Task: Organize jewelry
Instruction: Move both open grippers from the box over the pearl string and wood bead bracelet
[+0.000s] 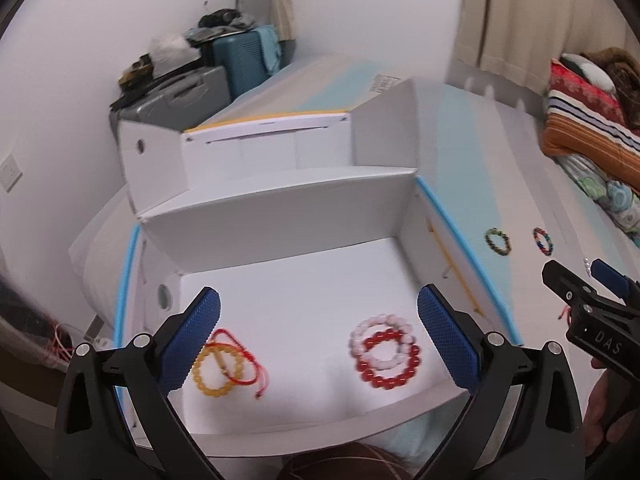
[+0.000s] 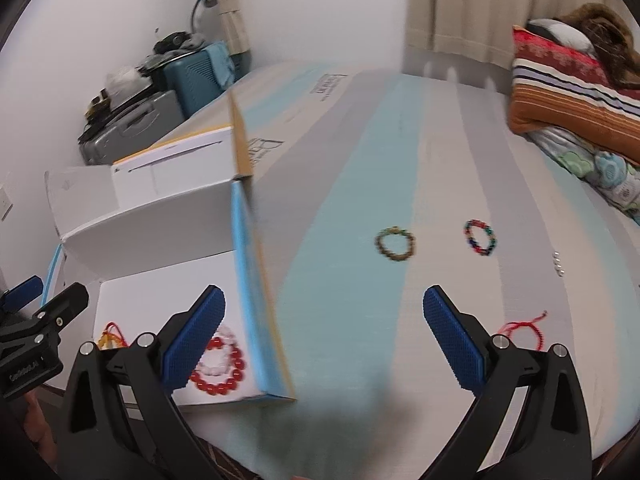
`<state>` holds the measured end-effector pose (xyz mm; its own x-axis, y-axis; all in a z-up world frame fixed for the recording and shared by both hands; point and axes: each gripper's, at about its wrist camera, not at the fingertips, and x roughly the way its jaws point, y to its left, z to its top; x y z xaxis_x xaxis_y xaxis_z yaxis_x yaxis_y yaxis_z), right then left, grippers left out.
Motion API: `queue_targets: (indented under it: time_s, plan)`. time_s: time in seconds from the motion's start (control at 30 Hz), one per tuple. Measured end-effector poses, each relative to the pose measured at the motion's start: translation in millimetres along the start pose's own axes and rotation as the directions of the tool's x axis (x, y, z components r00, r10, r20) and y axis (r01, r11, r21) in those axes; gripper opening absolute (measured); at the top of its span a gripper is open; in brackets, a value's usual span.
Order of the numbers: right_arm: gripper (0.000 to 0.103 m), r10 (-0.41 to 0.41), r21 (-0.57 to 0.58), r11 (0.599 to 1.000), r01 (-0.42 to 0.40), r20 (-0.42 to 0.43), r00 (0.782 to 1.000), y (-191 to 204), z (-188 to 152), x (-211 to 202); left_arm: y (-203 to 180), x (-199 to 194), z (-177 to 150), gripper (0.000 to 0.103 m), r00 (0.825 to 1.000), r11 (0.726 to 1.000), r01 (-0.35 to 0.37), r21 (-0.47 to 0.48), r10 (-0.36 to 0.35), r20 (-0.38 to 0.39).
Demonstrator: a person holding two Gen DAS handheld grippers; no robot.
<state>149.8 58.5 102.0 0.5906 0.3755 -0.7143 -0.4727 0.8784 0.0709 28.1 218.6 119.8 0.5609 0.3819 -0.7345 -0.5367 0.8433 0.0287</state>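
Note:
An open white box [image 1: 280, 216] lies on the bed. On its floor rest a yellow bead bracelet [image 1: 214, 376] with a red cord bracelet [image 1: 240, 354] across it, and a pink bead bracelet [image 1: 382, 338] overlapping a red bead bracelet [image 1: 390, 362]. My left gripper [image 1: 318, 336] hovers open above them, holding nothing. My right gripper [image 2: 324, 336] is open and empty over the bedsheet beside the box [image 2: 256, 280]. On the sheet lie a green-brown bracelet [image 2: 396, 244], a multicoloured bracelet [image 2: 480, 237], a red cord bracelet [image 2: 524, 330] and a short row of pearls [image 2: 559, 265].
The box lid [image 1: 280, 136] stands open behind the box. Folded blankets and pillows [image 2: 576, 92] are stacked at the right. Suitcases [image 1: 188, 92] with clutter stand by the wall at the back left. Curtains [image 2: 460, 4] hang behind the bed.

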Motion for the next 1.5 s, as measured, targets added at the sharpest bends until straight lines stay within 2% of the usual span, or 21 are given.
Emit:
queue_targets:
  time_s: [0.43,0.9,1.07,1.2,1.5]
  plan:
    - [0.096,-0.108,0.124,0.986,0.107,0.003,0.994,-114,-3,-4,-97,6,1,0.097,0.995,0.991,0.093,0.097,-0.095,0.015]
    - [0.096,-0.230,0.187,0.955,0.230,-0.022,0.973,-231,-4,28,-212,34,7,0.097,0.978,0.959,0.202,0.197,-0.210,0.020]
    - [0.096,-0.266,0.208,0.941,0.268,-0.041,0.963,-269,-5,51,-255,64,12,0.097,0.967,0.945,0.247,0.217,-0.254,0.005]
    - [0.096,-0.278,0.230,0.931,0.284,-0.059,0.959,-295,-8,72,-279,97,12,0.097,0.967,0.940,0.251,0.230,-0.252,-0.026]
    - [0.095,-0.272,0.248,0.924,0.291,-0.107,0.956,-334,-6,129,-297,177,20,0.097,0.974,0.952,0.226,0.209,-0.214,-0.078]
